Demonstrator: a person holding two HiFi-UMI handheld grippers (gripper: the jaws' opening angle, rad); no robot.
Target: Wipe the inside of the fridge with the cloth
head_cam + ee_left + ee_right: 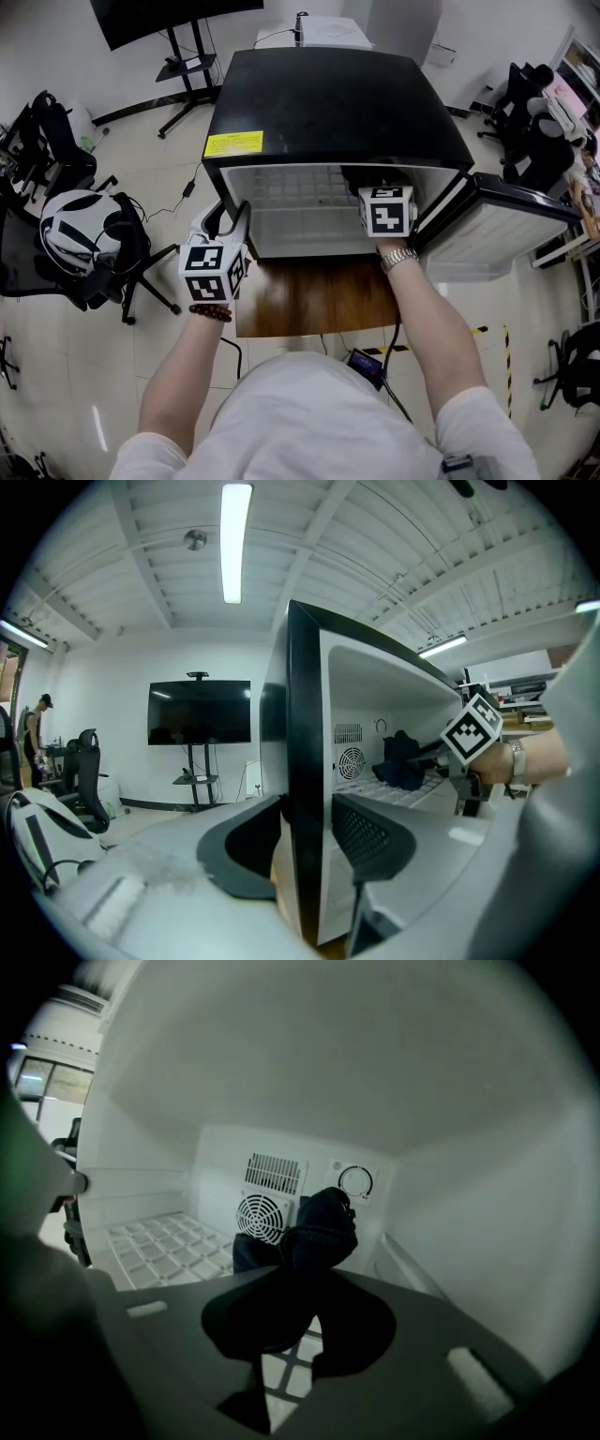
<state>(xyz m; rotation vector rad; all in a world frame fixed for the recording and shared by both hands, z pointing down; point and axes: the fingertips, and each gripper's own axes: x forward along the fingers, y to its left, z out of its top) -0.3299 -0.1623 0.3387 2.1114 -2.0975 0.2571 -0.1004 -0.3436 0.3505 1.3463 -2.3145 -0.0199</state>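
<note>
The black mini fridge [337,103] stands open toward me, its inside white. My right gripper [298,1321] reaches into the right half and is shut on a dark cloth [319,1232], which bunches up in front of the back wall near the fan grille [261,1215] and the dial [355,1181]. The left gripper view shows that cloth [403,761] just above the wire shelf [394,794], with the right gripper [436,752] behind it. My left gripper [305,841] straddles the fridge's left wall [305,761] at the front edge, a pad against each face.
The fridge door [487,225] hangs open to the right. A wooden table top [309,300] lies under the fridge's front. A chair with a white helmet [80,234] stands to the left, a TV stand [187,56] behind, office chairs [534,131] far right.
</note>
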